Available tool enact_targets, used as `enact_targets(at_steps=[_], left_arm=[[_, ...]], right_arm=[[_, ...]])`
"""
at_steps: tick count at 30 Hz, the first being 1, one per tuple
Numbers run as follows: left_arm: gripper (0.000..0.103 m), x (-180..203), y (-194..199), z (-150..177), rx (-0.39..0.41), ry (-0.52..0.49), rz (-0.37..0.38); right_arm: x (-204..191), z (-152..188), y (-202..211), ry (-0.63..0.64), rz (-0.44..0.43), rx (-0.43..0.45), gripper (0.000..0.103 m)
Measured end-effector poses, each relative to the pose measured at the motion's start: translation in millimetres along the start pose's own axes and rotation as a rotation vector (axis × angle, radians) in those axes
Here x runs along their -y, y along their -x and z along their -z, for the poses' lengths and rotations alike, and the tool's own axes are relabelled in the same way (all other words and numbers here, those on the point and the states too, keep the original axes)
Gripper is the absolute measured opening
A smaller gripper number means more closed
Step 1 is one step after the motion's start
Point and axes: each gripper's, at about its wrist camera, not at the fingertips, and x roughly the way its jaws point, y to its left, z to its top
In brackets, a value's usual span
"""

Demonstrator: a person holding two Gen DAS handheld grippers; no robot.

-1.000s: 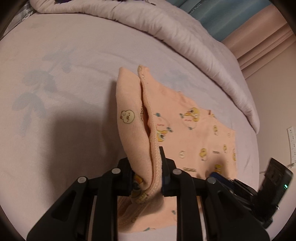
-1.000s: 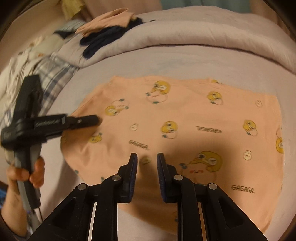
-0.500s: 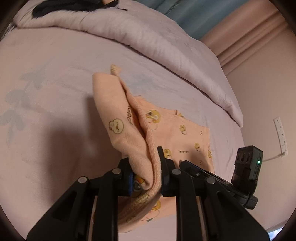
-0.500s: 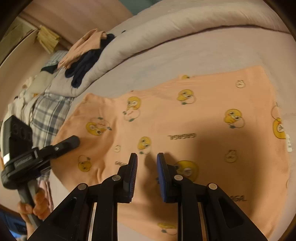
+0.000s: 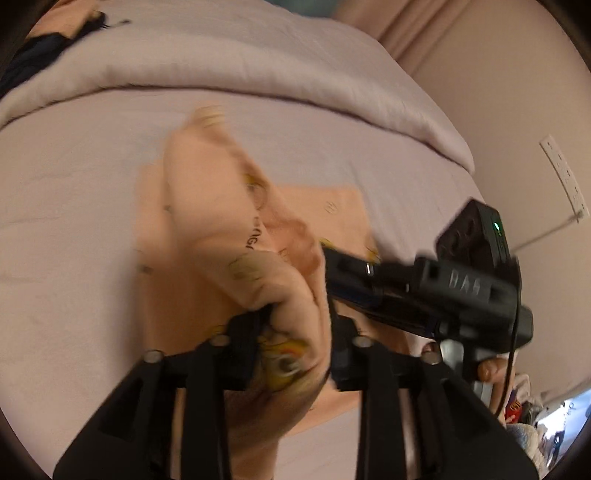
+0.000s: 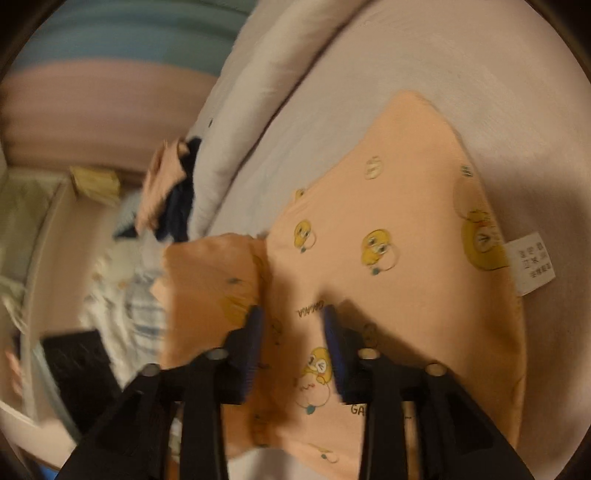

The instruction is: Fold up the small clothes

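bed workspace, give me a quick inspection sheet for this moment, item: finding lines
surface: pale lilac bedsheet, rolled lilac duvet along its far side
job's things: peach cotton baby garment with yellow duck print partly flat on the sheet, one portion lifted and bunched; white care label at its edge
clutter: heap of peach and navy clothes on the duvet's end; plaid and white fabrics beyond the bed
grippers: left gripper with garment fabric bunched between its fingers; right gripper open, hovering over the garment, nothing held
cables: thin black cable hanging from the right gripper's handle
surroundings: beige curtain, white wall socket strip; images motion-blurred
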Motion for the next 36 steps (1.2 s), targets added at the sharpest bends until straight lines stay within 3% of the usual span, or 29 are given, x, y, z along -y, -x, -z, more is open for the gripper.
enact_targets(at_steps=[2,4,6,8,12,17,20,24,25,27,33,36], left_arm=[[0.047,3.7,-14.5,2.4,-0.026,-0.012,0.011],[0.047,1.0,-23.8,4.5,-0.052,0.009,0.038],[0.050,-2.2,-25.2,9.1,-0.061,0.020,0.092],[0.051,-6.8,-18.4,13.3,-0.046,0.016,0.091],[0.052,-23.5,4.9,29.9,-0.007,0.043,0.102],[0.054,-63.9,38.5,59.6,0.074,0.117,0.053],[0.054,-83.5,48.4,80.7,0.083,0.159,-0.016],[0.054,-100.9,51.9,94.9,0.082,0.218,-0.011],[0.054,-103.4,52.2,98.2,0.080,0.229,-0.009],[0.054,-103.7,49.6,100.4,0.074,0.249,-0.003],[0.054,-104.3,57.6,106.0,0.071,0.238,0.000],[0.054,-99.9,57.6,108.2,0.070,0.217,-0.008]], right_arm=[[10.9,-3.8,2.7,-0.069,-0.057,0.010,0.039],[18.8,-5.3,2.4,-0.116,-0.102,0.011,0.041],[18.8,-6.8,0.8,-0.109,-0.095,-0.006,0.042],[13.3,-5.9,-0.7,-0.085,-0.076,-0.014,0.042],[5.4,-5.0,-2.7,-0.034,-0.001,-0.030,0.042],[-11.9,-2.1,-13.7,0.102,0.148,-0.053,0.042],[-20.7,-3.4,-24.4,0.143,0.212,-0.051,0.042],[-35.9,-0.1,-35.3,0.244,0.288,-0.051,0.042],[-39.5,1.5,-38.2,0.269,0.303,-0.047,0.040],[-44.0,5.5,-39.4,0.326,0.332,-0.042,0.015],[-73.2,5.7,6.5,0.417,0.270,0.085,0.012],[-77.4,-4.4,35.9,0.434,0.292,0.134,0.012]])
